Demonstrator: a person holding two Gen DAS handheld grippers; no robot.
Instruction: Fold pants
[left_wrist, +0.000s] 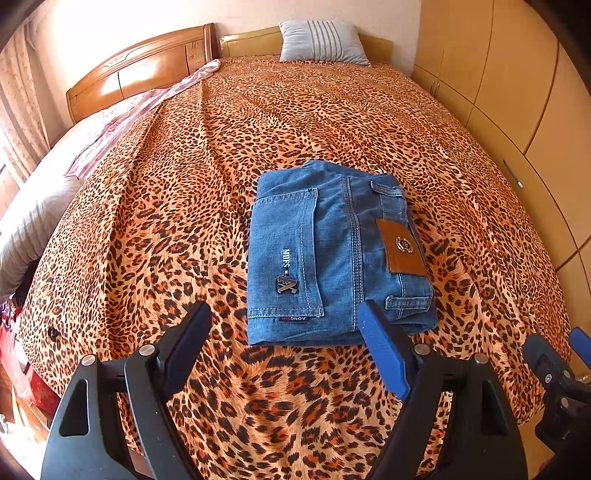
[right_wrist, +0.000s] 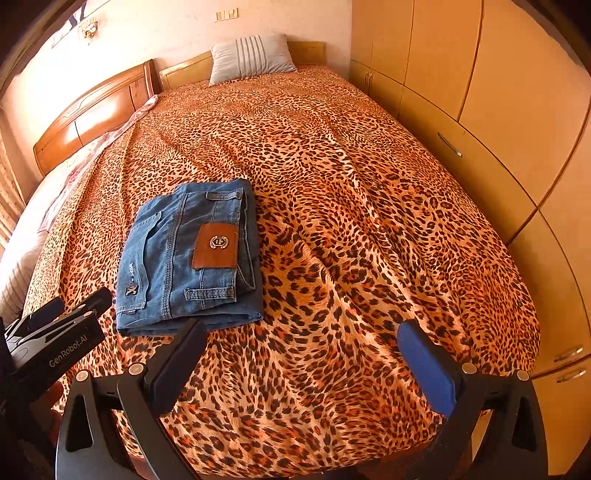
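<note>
**Folded jeans rest on leopard-print bed**

A pair of blue jeans (left_wrist: 334, 254) lies folded into a compact rectangle on a leopard-print bedspread (left_wrist: 184, 184), sitting just below the middle of the left wrist view and at centre left of the right wrist view. A brown leather patch (right_wrist: 215, 245) and a back pocket face upward. The left gripper (left_wrist: 286, 328) hangs at the bottom of its frame with its fingers spread wide and holding nothing; its blue fingertip overlaps the near edge of the jeans in the picture, though contact cannot be judged. The right gripper (right_wrist: 303, 345), likewise spread and empty, hovers over bare bedspread to the right of the jeans. A striped grey pillow (left_wrist: 323, 40) leans against the headboard (left_wrist: 140, 74) at upper centre, and wooden wardrobe doors (right_wrist: 480, 92) fill the right edge.
</note>
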